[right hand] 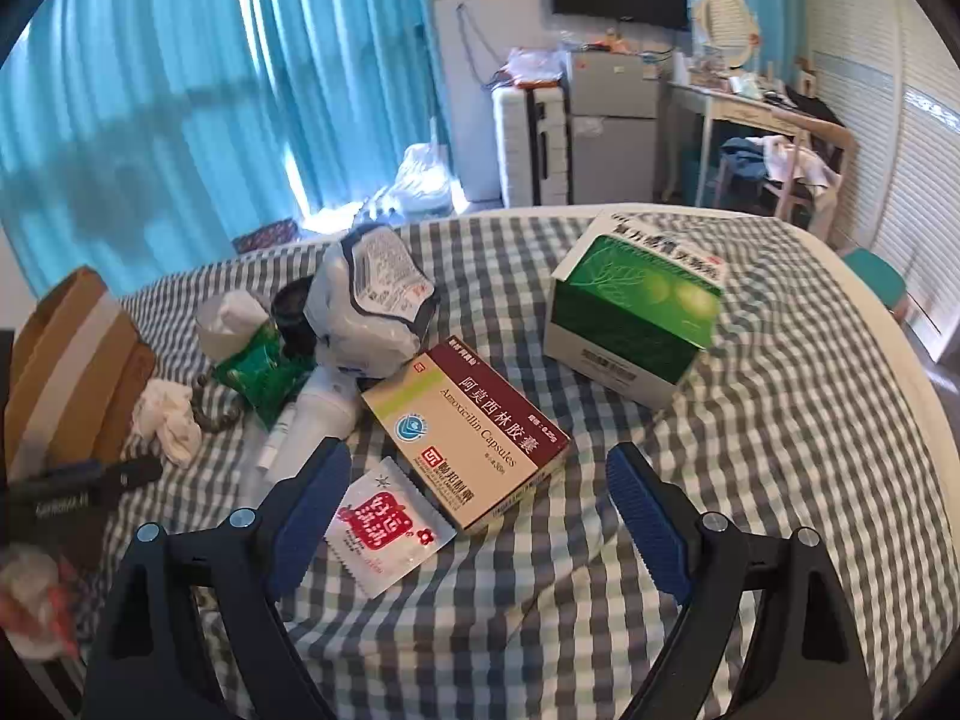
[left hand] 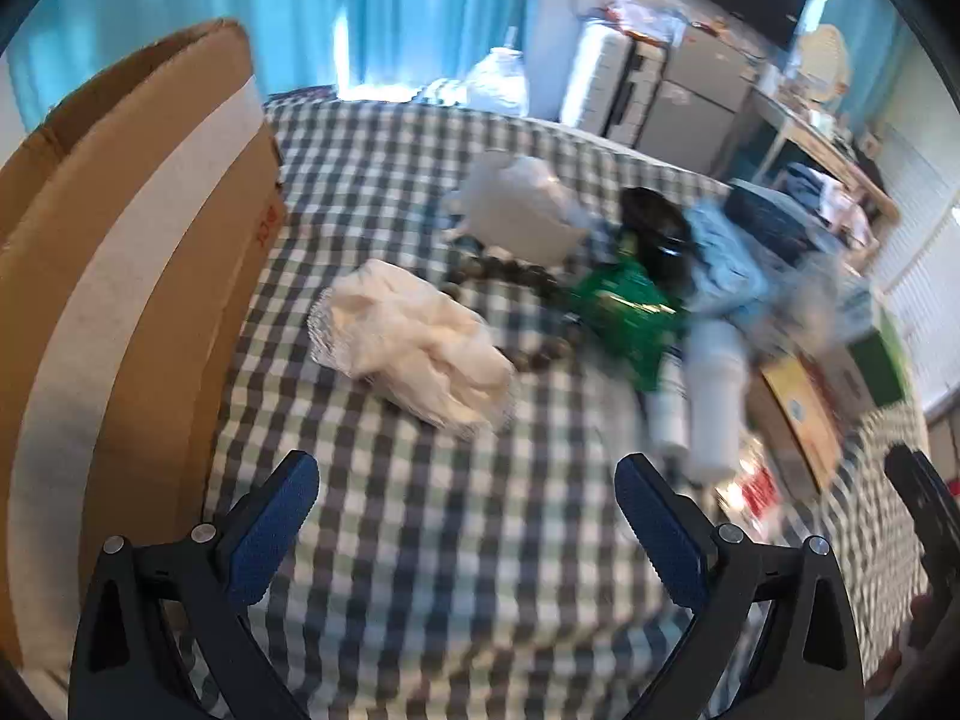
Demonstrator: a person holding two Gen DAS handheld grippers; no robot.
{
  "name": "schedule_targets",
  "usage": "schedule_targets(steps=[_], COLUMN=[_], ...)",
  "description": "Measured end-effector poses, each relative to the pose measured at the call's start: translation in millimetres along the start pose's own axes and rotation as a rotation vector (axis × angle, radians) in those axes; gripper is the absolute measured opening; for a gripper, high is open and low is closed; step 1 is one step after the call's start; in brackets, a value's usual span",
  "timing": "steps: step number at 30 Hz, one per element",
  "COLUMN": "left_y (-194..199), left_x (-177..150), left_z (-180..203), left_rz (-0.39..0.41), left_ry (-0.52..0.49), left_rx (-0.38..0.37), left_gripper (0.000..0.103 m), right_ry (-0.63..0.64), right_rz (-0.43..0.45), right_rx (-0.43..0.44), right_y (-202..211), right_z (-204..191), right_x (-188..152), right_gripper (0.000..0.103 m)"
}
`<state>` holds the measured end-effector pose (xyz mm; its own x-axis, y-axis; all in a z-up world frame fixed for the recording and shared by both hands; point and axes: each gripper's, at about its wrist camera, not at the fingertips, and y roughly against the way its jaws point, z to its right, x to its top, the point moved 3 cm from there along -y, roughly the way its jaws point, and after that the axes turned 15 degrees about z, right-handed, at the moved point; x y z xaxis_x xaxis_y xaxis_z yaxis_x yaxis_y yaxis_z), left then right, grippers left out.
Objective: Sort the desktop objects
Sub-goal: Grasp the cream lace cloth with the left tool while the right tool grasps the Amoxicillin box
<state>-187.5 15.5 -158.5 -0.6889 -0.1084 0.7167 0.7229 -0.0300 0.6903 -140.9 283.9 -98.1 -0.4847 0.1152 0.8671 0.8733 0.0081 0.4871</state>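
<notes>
On the checked cloth, my left gripper [left hand: 465, 516] is open and empty, just short of a crumpled white tissue [left hand: 414, 360]. A cardboard box [left hand: 120, 276] stands at its left. Behind the tissue lie a bead string [left hand: 510, 273], a green packet [left hand: 630, 312] and a white bottle [left hand: 714, 396]. My right gripper [right hand: 477, 510] is open and empty over an amoxicillin box [right hand: 468, 438], with a red-and-white sachet [right hand: 390, 531] by its left finger. A green-and-white medicine box [right hand: 636, 312] lies further right. The left gripper [right hand: 90, 480] shows at the left.
A grey plastic bag [right hand: 372, 300], a paper cup [right hand: 231, 324] and a dark round object [right hand: 291, 306] sit behind the pile. The tissue [right hand: 171, 420] and cardboard box [right hand: 66, 372] show at left. Suitcase, fridge and desk stand beyond the bed.
</notes>
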Motion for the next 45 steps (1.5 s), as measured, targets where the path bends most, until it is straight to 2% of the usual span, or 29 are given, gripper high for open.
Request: schedule_targets(steps=[7,12,16,19,23,26,29,31,34,39,45], left_y=[-33.7,-50.6,-66.4,-75.9,-83.2,-80.4,-71.7,-65.2,-56.6,-34.2,1.1], left_x=[6.0,6.6,5.0,3.4,4.0,3.7,3.7,6.3,9.0,11.4,20.8], left_z=[-16.8,-19.7,-23.9,-25.2,-18.9,-16.2,-13.9,-10.6,-11.1,-18.1,-15.6], left_rz=[-0.024,-0.031,-0.049,-0.052,-0.04,-0.013,0.012,0.015,0.006,0.026,0.061], left_ry=[0.116,0.142,0.155,0.145,0.074,0.053,0.014,-0.012,-0.014,-0.007,-0.027], left_rx=[0.055,0.06,0.081,0.098,0.128,0.117,0.094,0.064,0.03,0.003,-0.023], left_gripper=[0.102,0.102,0.102,0.102,0.103,0.102,0.078,0.047,0.03,0.022,0.022], right_ry=[0.155,0.221,0.236,0.249,0.306,0.296,0.212,0.184,0.165,0.075,-0.053], right_rz=[-0.052,-0.115,-0.129,-0.126,-0.171,-0.182,-0.199,-0.205,-0.189,-0.141,-0.088], right_rx=[0.069,0.078,0.093,0.108,0.101,0.106,0.113,0.097,0.051,0.023,0.03], right_y=[-39.9,-64.1,-75.9,-83.0,-100.1,-108.3,-108.5,-105.5,-94.8,-62.3,-27.6], right_z=[-8.7,-10.4,-6.0,-6.4,-10.8,-10.4,-1.7,1.3,2.3,3.9,0.3], right_x=[-8.6,-20.5,-23.6,-22.9,-32.0,-36.0,-35.5,-34.1,-29.6,-18.0,-5.2], right_gripper=[0.087,0.087,0.087,0.087,0.089,0.089,0.085,0.083,0.081,0.077,0.077])
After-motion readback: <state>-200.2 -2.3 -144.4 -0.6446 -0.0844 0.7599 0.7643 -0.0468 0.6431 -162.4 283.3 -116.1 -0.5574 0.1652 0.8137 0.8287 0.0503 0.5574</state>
